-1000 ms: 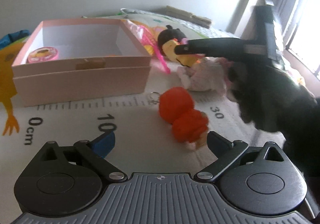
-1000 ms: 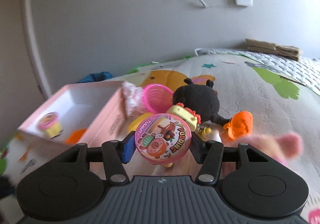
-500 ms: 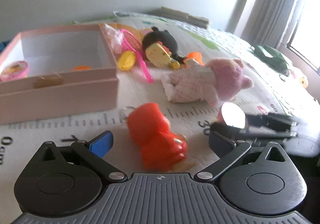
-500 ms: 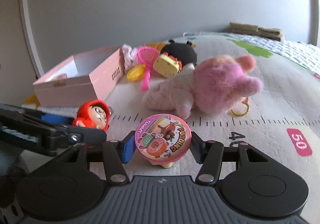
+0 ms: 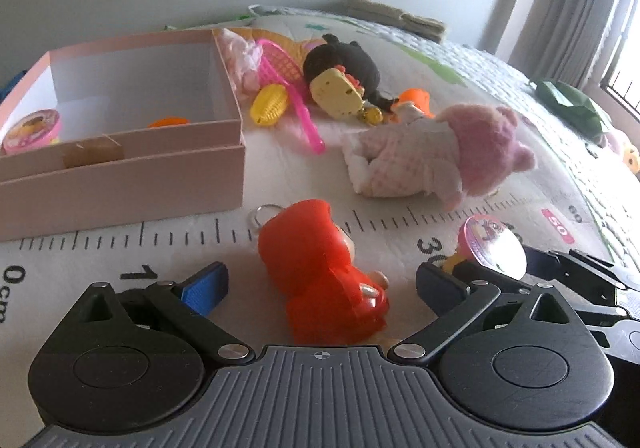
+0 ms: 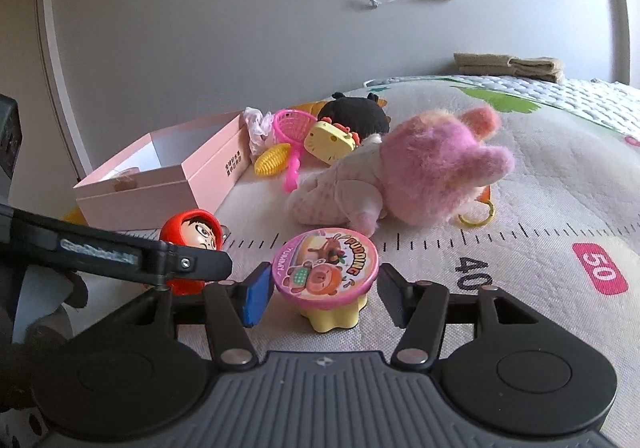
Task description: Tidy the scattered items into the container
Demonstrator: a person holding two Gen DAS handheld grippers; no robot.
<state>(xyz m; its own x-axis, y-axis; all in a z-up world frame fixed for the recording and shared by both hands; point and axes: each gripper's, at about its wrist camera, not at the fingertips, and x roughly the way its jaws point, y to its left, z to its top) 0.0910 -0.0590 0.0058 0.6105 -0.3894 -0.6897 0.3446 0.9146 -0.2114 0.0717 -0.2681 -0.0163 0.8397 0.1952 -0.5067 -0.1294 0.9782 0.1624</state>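
Right gripper (image 6: 324, 288) opening — pads off the pudding cup (image 6: 326, 280), which stands on the mat (image 6: 540, 208) between them. Left gripper (image 5: 320, 284) spread wide around the red doll (image 5: 320, 272) — pink box (image 5: 132, 176) at ten o'clock.

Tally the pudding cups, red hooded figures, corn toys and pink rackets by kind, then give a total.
Pudding cups: 2, the boxed cup in the pink box and the loose cup between the right gripper's opening jaws
Red hooded figure: 1
Yellow corn: 1
Pink racket: 1
Total: 5
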